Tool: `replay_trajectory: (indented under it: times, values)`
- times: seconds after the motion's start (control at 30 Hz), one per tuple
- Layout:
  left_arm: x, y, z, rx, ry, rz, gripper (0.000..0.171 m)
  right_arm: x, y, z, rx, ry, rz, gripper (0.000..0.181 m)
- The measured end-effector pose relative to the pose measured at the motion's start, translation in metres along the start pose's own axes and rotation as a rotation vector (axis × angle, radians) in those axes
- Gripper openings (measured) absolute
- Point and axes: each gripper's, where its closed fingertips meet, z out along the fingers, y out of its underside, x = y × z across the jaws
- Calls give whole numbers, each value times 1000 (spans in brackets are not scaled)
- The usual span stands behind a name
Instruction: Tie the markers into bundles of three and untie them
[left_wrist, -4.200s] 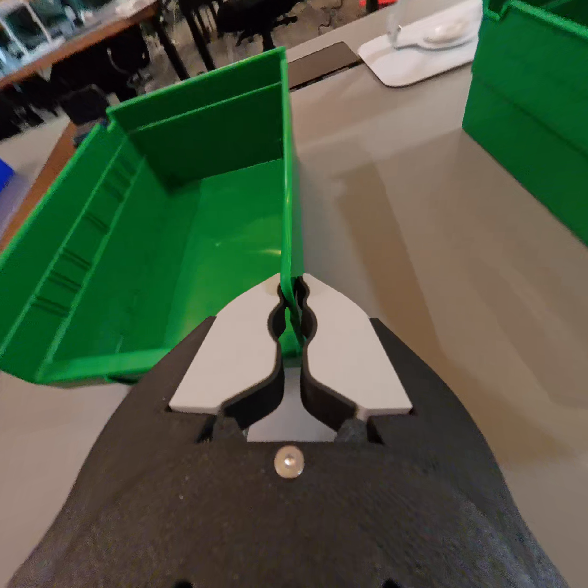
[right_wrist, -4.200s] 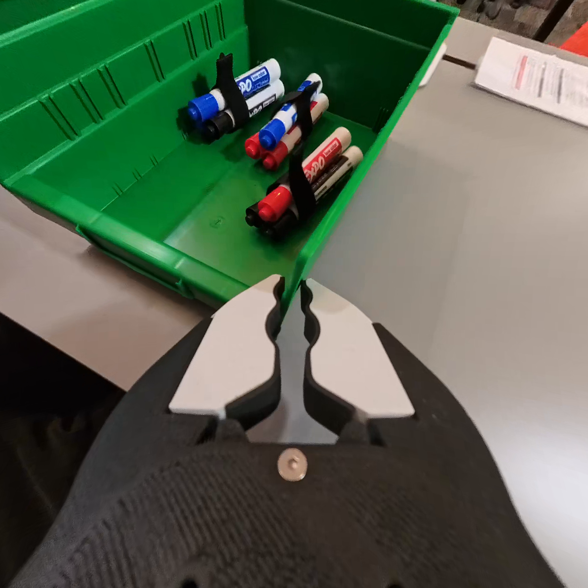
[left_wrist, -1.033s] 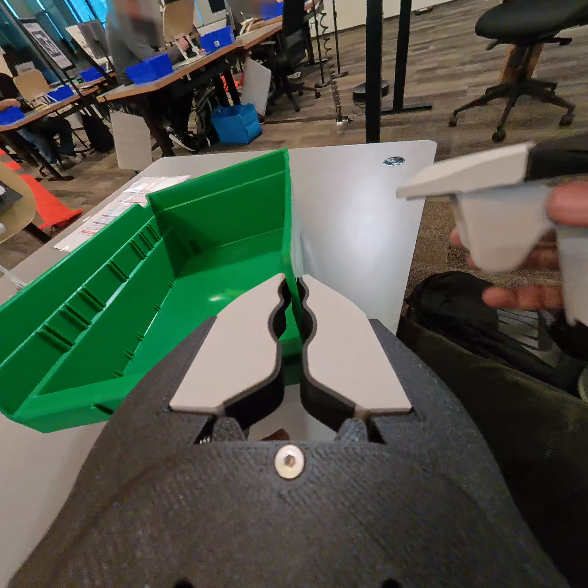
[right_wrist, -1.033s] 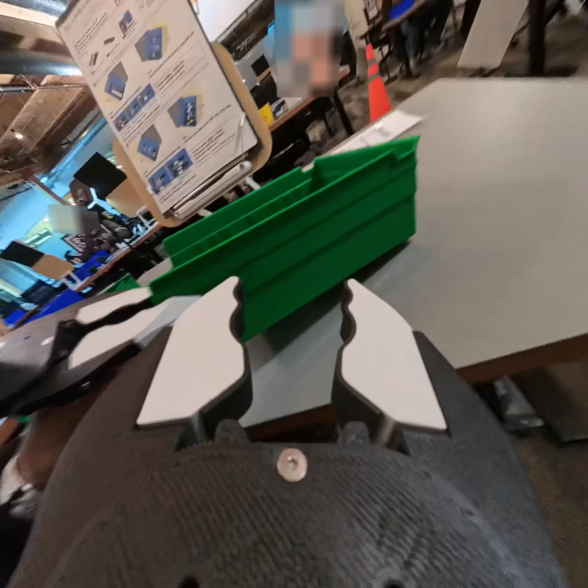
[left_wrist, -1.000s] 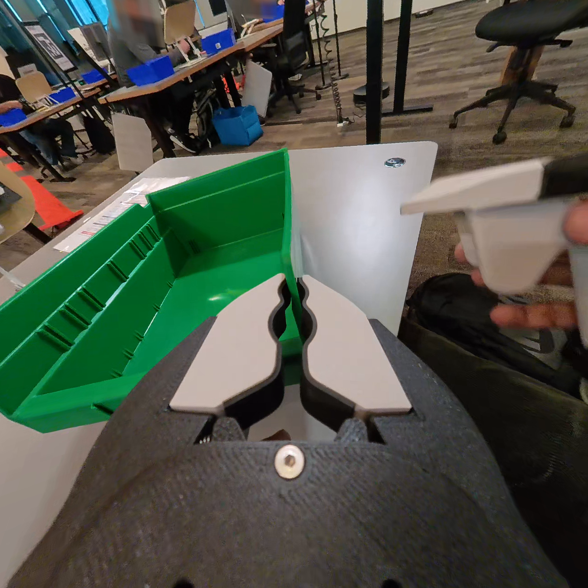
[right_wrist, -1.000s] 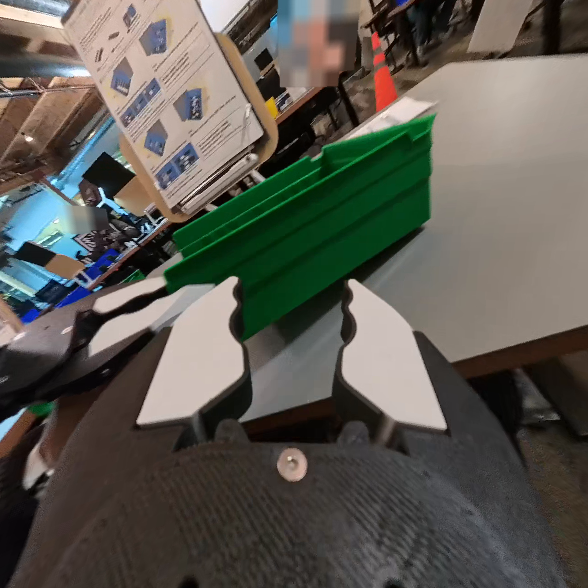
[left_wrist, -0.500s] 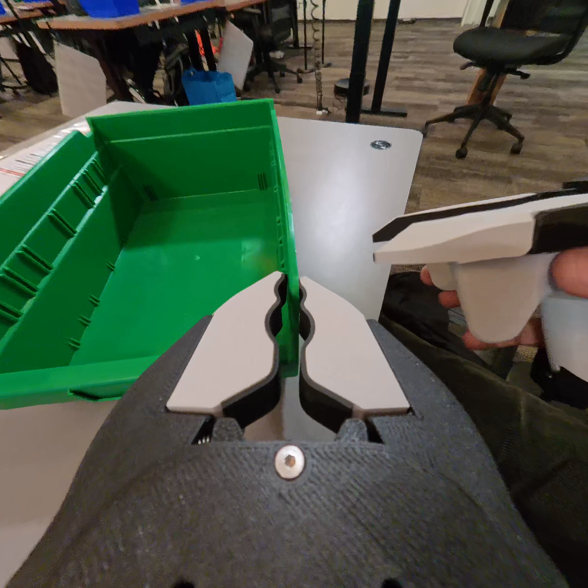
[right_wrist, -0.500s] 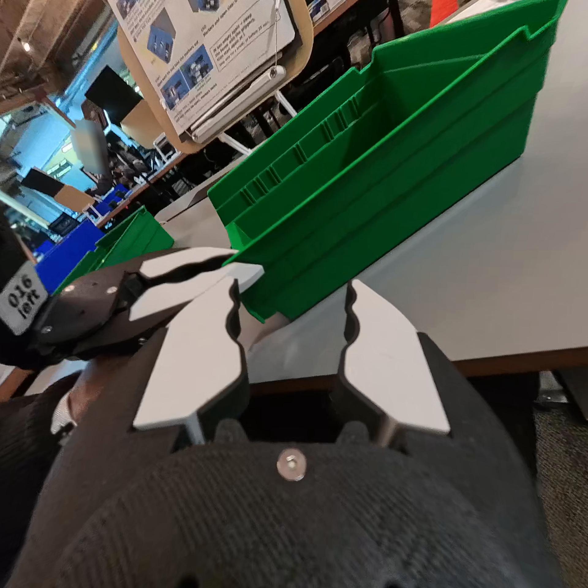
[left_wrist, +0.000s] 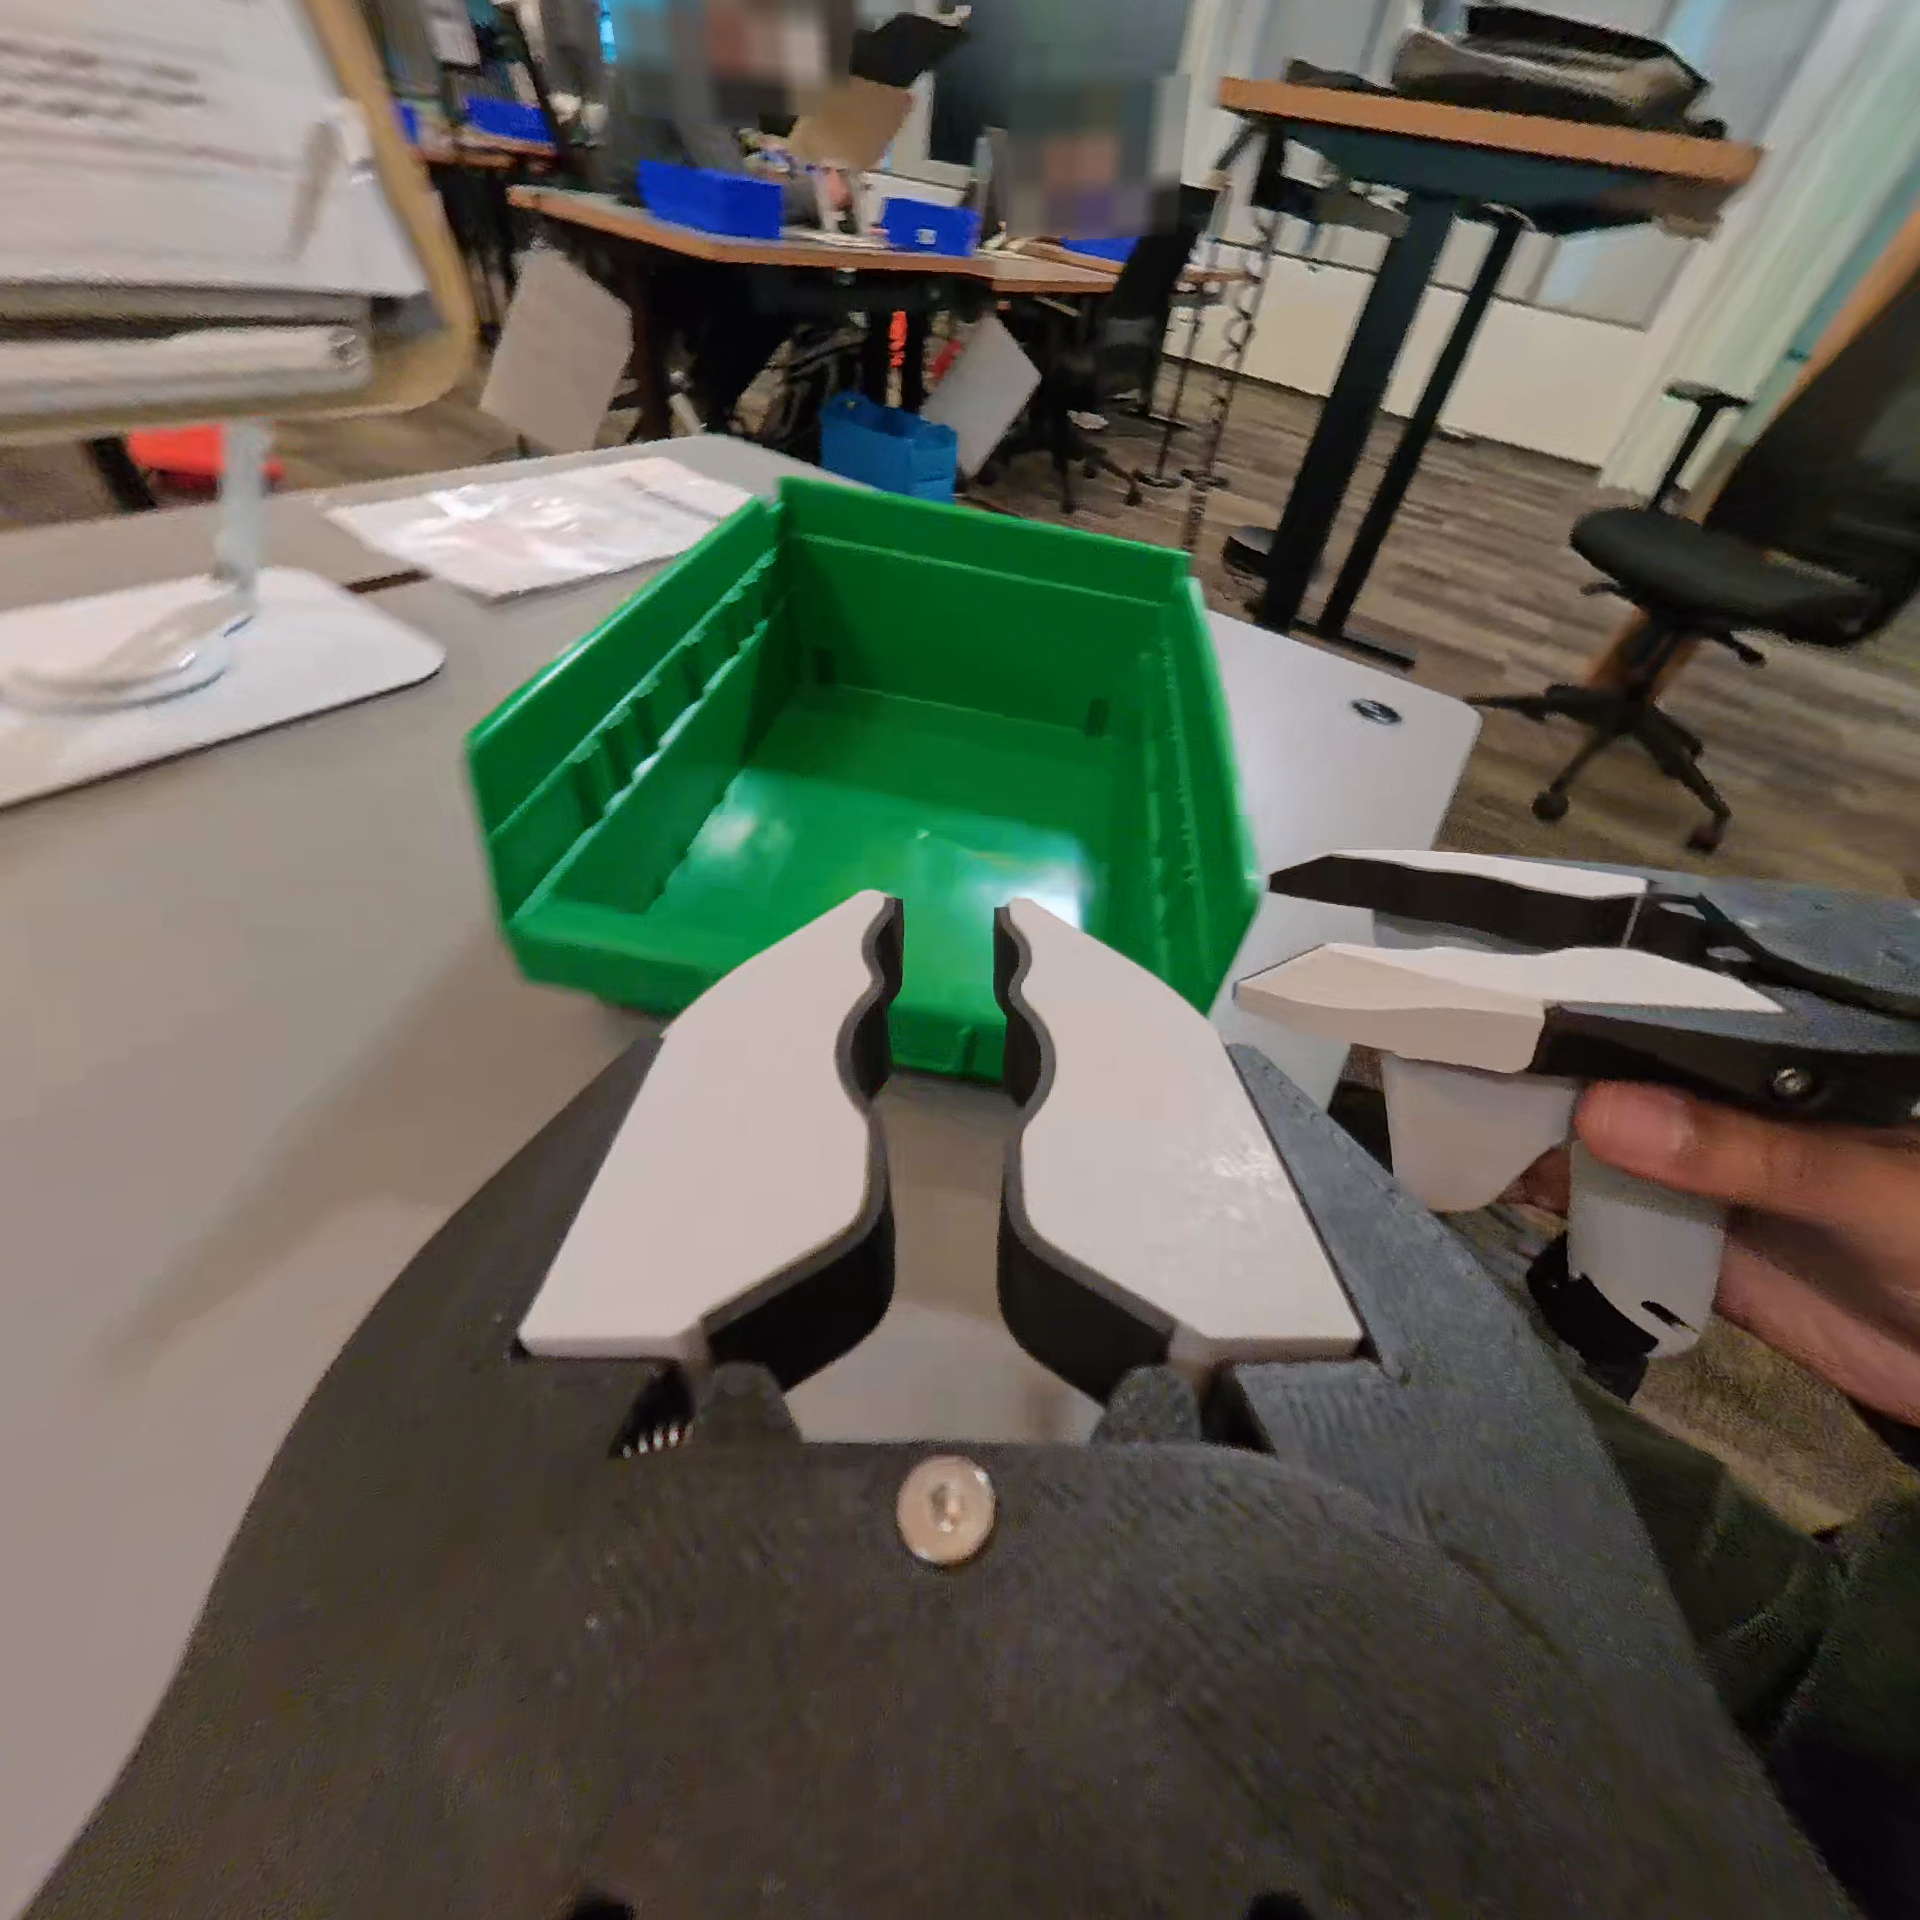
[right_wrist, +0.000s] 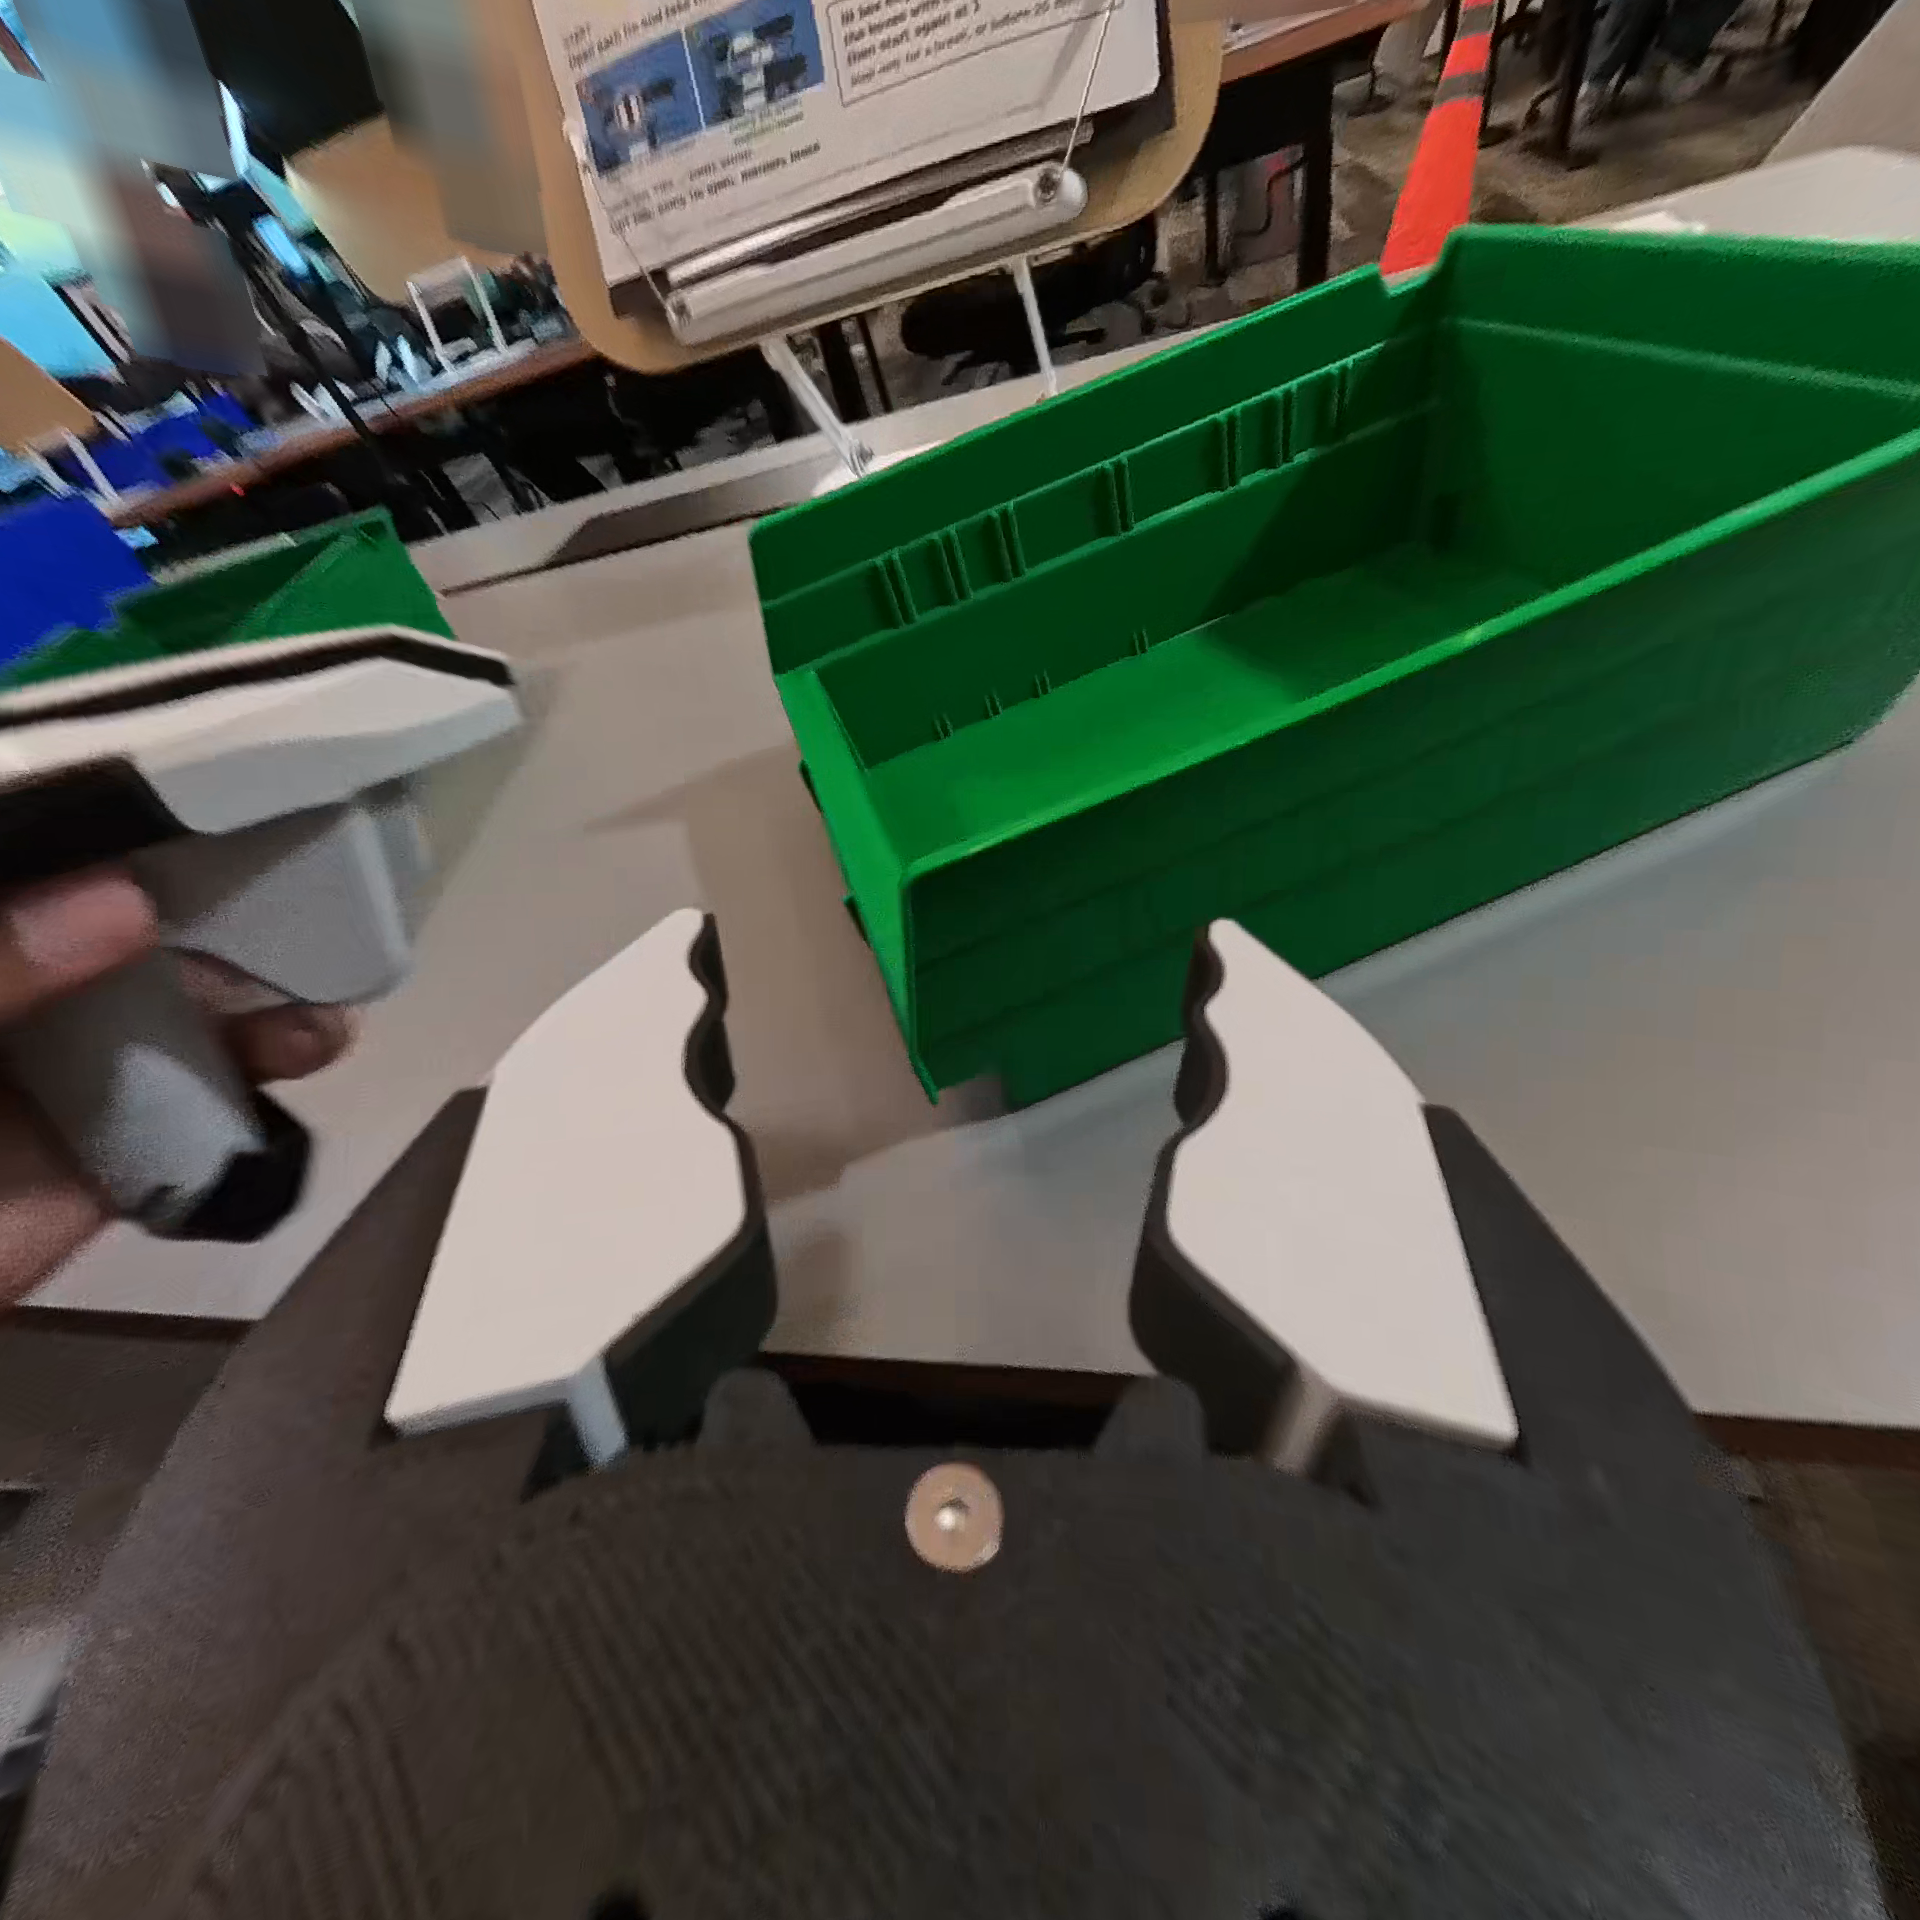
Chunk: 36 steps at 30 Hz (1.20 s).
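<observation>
Tongs on the left (left_wrist: 948, 914) stand released with a narrow gap between the tips, holding nothing, poised just short of the near end wall of a green bin (left_wrist: 862, 727). The right tongs (right_wrist: 956, 940) are spread wide, also empty, close to the bin's near corner without touching it. In the left wrist view the right tongs (left_wrist: 1262, 940) show at the bin's right side, gripped by a hand (left_wrist: 1766, 1226).

One green bin sits on the grey surface (left_wrist: 260, 987) near its front edge and toward its right corner; its inside holds nothing. A second green bin (right_wrist: 281, 603) shows only in part farther left, its contents hidden. One clipboard stand (right_wrist: 883, 156) with a printed sheet rises behind the bins, and a loose sheet of paper (left_wrist: 540, 520) lies toward the far edge.
</observation>
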Motion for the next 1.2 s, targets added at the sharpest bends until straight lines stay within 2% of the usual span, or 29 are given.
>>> replay_trajectory:
  times: [0.1,0.17,0.27,0.4,0.43,0.5,0.57,0.6,0.63,0.67,0.7,0.8,0.9,1.03,1.2]
  values:
    - [-31,7,-20,9,-64,-115,15,1,7,13,-27,54,-87,81]
    - [-46,9,-30,25,-83,-184,14,13,3,22,-32,97,-101,59]
    - [-62,16,-42,33,-107,-219,8,38,-10,32,-58,66,-93,64]
    - [-75,20,-57,27,-146,-237,9,121,-32,34,-83,194,-102,36]
    - [-76,20,-60,31,-152,-237,9,149,-39,31,-75,255,-83,35]
    - [-79,23,-63,20,-168,-231,9,201,-50,19,-36,357,14,32]
    - [-80,27,-64,2,-174,-230,9,230,-62,10,49,346,184,26]
    - [-80,28,-64,0,-175,-231,9,234,-70,8,100,294,264,29]
    - [-79,29,-64,-4,-173,-231,9,240,-74,7,128,268,312,40]
    - [-79,31,-64,-10,-171,-229,9,244,-72,6,117,260,318,33]
    - [-78,32,-63,-17,-170,-227,8,248,-69,7,88,255,299,25]
    - [-74,35,-60,-39,-158,-210,9,254,-56,12,-31,257,197,22]
    - [-70,37,-56,-60,-151,-178,8,257,-47,14,-123,264,78,5]
    - [-64,42,-52,-97,-134,-138,9,269,-51,14,-177,315,-150,3]
    - [-62,46,-49,-122,-128,-116,8,292,-56,13,-159,303,-109,5]
